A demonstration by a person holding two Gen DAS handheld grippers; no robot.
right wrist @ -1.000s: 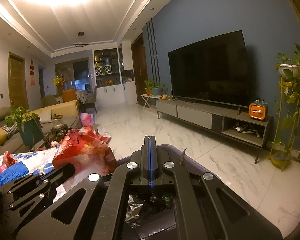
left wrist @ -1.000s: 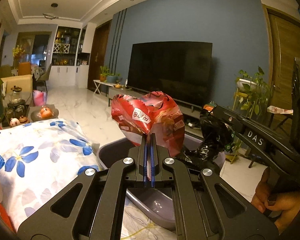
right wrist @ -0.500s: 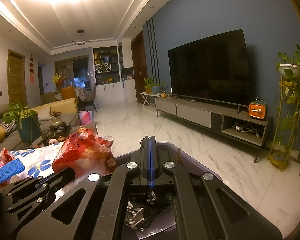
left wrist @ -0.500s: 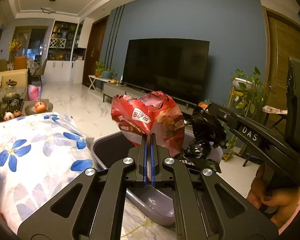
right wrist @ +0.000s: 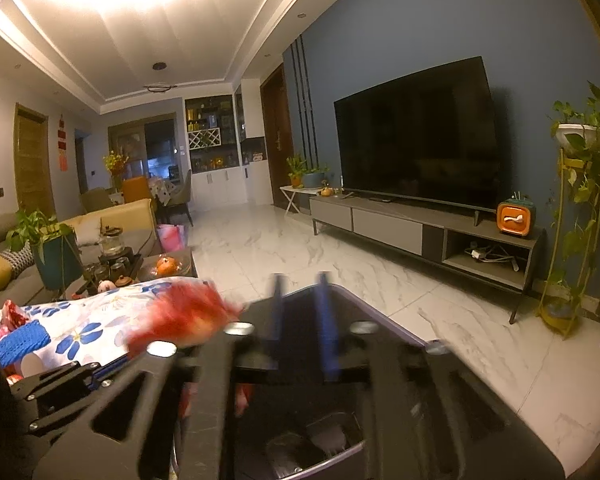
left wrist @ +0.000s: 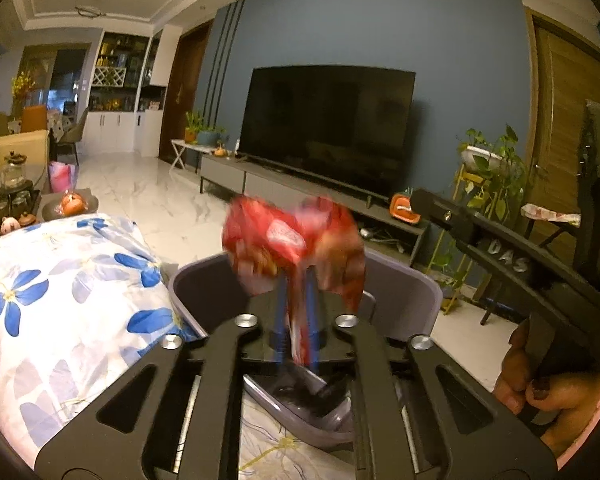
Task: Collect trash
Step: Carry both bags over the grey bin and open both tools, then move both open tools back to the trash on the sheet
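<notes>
Red crinkly snack bag (left wrist: 296,240) hung over the grey plastic bin (left wrist: 400,280), slipping between the opening left gripper (left wrist: 294,312). Right gripper (right wrist: 300,308) was opening, empty. Best let it drop straight in.

Before you, a large black flat-screen television (right wrist: 416,132) hangs dark on the blue wall above a long grey media console (right wrist: 424,232), a small orange retro-style clock (right wrist: 515,218) near the console's right end. A trailing green plant on a yellow stand (right wrist: 580,184) flanks it; white marble floor tiles (right wrist: 340,264) gleam.
</notes>
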